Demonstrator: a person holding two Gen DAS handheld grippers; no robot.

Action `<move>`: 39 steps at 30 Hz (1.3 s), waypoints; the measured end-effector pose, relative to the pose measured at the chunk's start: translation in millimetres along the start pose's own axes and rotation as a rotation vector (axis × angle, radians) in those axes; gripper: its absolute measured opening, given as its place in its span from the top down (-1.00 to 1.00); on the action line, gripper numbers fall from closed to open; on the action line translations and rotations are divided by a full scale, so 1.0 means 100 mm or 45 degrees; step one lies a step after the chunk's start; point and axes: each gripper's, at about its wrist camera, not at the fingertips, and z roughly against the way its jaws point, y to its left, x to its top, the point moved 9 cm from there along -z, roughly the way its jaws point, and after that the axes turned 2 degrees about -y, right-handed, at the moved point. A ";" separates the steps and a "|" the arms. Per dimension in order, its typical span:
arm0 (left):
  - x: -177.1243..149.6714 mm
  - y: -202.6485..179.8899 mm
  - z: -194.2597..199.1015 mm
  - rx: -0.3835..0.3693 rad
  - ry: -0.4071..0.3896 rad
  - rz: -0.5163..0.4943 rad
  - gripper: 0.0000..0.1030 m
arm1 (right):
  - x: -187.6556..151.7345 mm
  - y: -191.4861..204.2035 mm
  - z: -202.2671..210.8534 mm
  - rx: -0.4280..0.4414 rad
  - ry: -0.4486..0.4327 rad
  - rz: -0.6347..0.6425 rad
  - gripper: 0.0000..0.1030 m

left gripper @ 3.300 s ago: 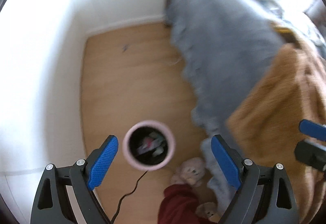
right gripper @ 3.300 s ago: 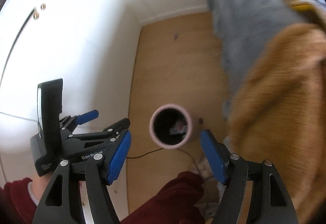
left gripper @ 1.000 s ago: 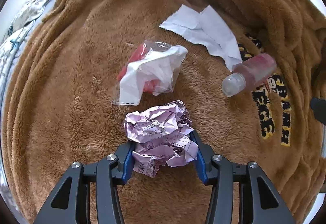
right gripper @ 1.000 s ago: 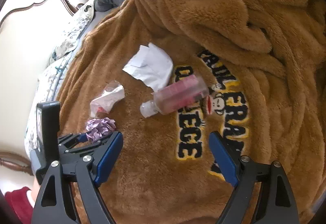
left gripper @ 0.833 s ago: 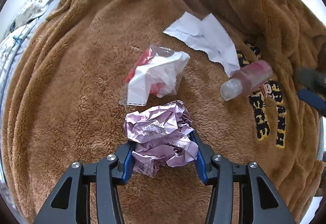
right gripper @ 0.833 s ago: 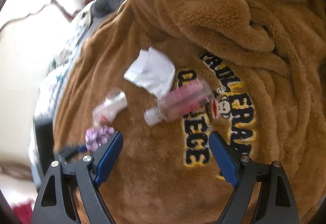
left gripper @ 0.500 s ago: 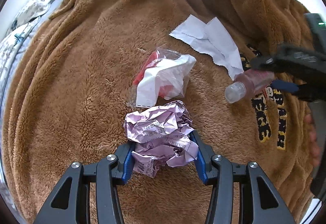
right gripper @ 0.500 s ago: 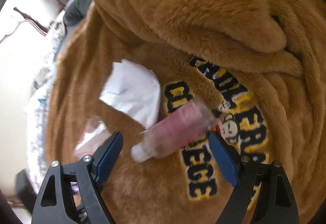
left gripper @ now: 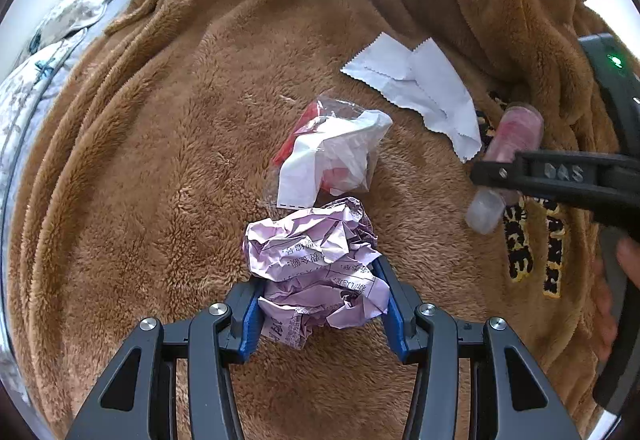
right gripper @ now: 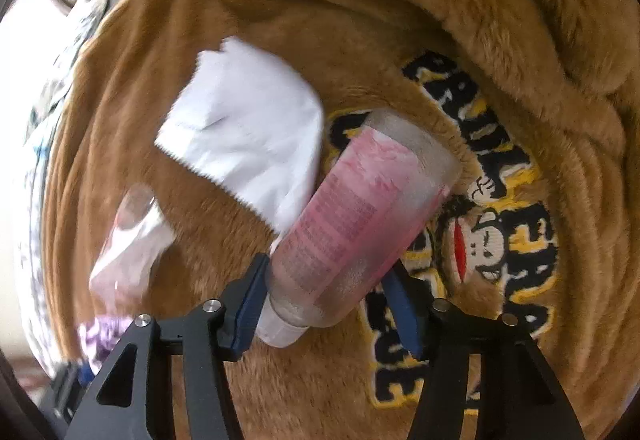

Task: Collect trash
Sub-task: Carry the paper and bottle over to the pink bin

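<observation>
A crumpled purple paper ball (left gripper: 316, 264) rests on the brown fleece blanket (left gripper: 160, 160), and my left gripper (left gripper: 320, 304) is shut on its near half. A pink clear bottle (right gripper: 352, 224) lies on the blanket's yellow and black lettering. My right gripper (right gripper: 324, 304) straddles the bottle near the cap end. Its jaws are closing, with both blue pads against the bottle's sides. From the left wrist view, one of its black fingers (left gripper: 520, 174) crosses the bottle (left gripper: 516, 132).
A white sheet with zigzag edges (left gripper: 416, 88) lies next to the bottle. A clear plastic bag with red and white contents (left gripper: 332, 156) sits just beyond the purple ball. Thick blanket folds (right gripper: 480, 0) rise behind. A hand (left gripper: 624, 252) is at the right edge.
My right gripper came down over the pink bottle and its jaws narrowed around it. The left gripper stayed in place, still shut on the purple paper ball.
</observation>
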 end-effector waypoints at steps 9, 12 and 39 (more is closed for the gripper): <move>-0.04 -0.05 0.30 -0.046 -0.079 0.060 0.01 | -0.29 0.12 0.64 0.070 -0.094 0.190 -0.05; -0.08 -0.06 0.41 -0.069 -0.100 0.098 0.01 | -0.36 0.18 0.89 0.093 -0.117 0.278 -0.05; -3.38 0.87 2.48 0.244 -0.375 1.040 0.01 | -3.14 1.38 2.08 0.491 0.030 1.094 -0.05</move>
